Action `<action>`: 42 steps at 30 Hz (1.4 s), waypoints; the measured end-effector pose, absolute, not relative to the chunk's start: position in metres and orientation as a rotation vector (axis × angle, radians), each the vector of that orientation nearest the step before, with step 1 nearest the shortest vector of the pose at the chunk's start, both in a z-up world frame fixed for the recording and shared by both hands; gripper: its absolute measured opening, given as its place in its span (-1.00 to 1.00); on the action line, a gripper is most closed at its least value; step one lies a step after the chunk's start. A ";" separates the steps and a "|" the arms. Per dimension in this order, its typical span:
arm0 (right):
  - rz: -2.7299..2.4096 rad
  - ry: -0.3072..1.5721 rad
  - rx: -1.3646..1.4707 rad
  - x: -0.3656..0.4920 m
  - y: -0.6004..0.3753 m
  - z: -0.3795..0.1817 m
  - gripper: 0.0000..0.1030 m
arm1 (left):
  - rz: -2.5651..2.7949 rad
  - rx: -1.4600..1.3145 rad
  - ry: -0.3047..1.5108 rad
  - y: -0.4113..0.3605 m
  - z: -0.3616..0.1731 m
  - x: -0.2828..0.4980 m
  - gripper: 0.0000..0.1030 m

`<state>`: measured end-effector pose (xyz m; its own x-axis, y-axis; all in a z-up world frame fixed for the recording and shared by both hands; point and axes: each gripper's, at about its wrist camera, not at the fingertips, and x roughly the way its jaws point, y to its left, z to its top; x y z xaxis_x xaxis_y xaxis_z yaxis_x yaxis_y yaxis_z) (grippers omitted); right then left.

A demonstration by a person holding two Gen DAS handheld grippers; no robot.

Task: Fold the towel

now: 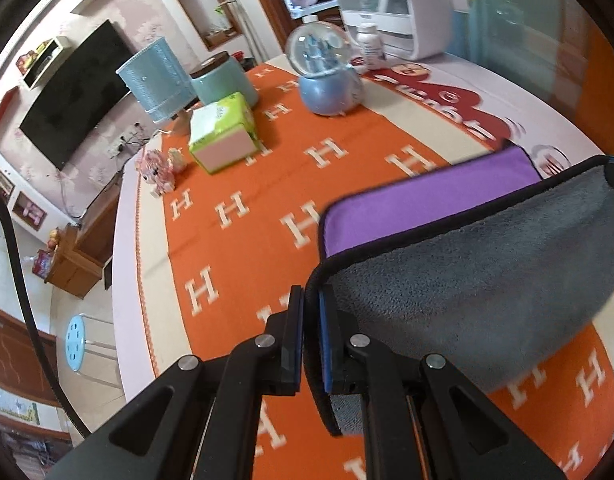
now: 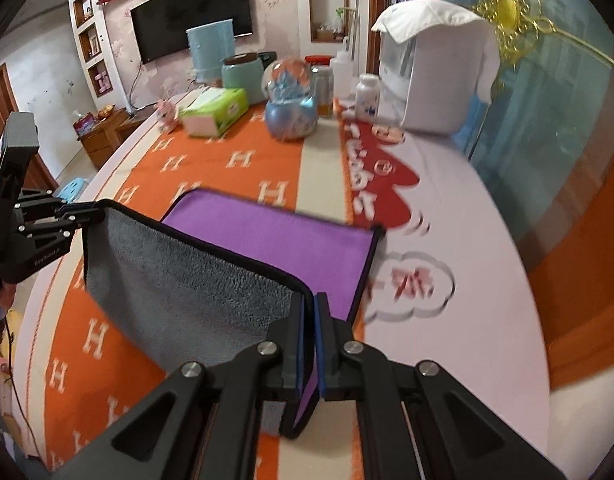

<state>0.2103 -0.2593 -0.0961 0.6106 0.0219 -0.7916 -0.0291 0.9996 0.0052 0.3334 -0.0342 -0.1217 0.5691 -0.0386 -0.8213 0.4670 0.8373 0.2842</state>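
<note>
Two corners of the towel (image 2: 195, 280) are pinched at once, one in each hand-held gripper. The left hand-held gripper (image 1: 311, 340) has its jaws closed on the near-left corner. The right hand-held gripper (image 2: 309, 344) is likewise clamped on the near-right corner, with cloth showing between its blue pads. Holding both corners keeps the raised edge taut, so the grey underside hangs as a flat sheet while the purple face beyond it lies on the surface (image 2: 447, 200), on the side toward the snow globe (image 2: 291, 100). By my judgement the fold is midway: the lifted edge looks meant to travel toward the snow globe and land on the far edge. The tissue pack (image 1: 223, 132) sits just left of the snow globe, well apart from the towel.
</note>
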 end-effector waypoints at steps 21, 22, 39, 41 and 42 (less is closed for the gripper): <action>-0.092 1.016 0.030 0.310 -0.290 -0.154 -0.92 | -0.207 0.535 0.979 -0.082 -0.180 0.422 -0.85; -0.094 1.020 0.029 0.311 -0.290 -0.155 -0.92 | -0.204 0.541 0.983 -0.084 -0.184 0.424 -0.85; -0.105 1.061 0.031 0.326 -0.295 -0.180 -0.92 | -0.181 0.538 1.007 -0.090 -0.203 0.435 -0.83; -0.105 1.066 0.031 0.327 -0.296 -0.183 -0.92 | -0.176 0.535 1.008 -0.090 -0.205 0.436 -0.83; -0.106 1.067 0.028 0.327 -0.295 -0.184 -0.91 | -0.172 0.532 1.010 -0.090 -0.206 0.437 -0.81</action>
